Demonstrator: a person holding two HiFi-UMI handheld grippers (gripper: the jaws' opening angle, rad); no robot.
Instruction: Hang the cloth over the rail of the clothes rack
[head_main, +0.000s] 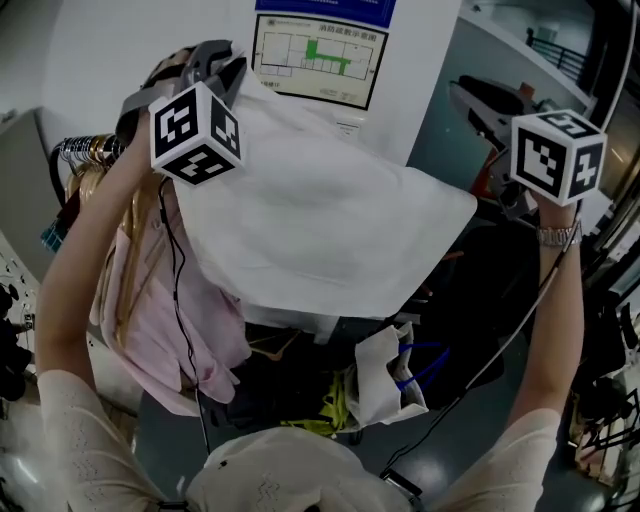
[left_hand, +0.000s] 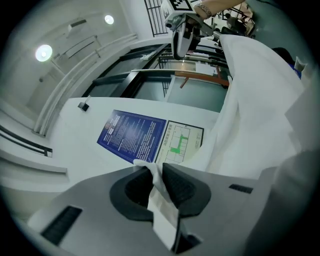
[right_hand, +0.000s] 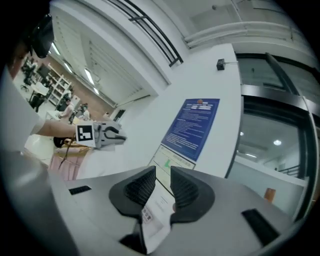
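Cloth (head_main: 320, 220) spreads across the head view's centre. Both arms are raised, with the left gripper (left_hand: 159, 172) upper left and the right gripper (right_hand: 162, 175) mid-right, each clamping its edge.

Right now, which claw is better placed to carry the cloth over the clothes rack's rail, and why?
Left, probably. The left claw grips the white cloth right beside the rack's hangers; the right claw holds the other corner well away on the far side.
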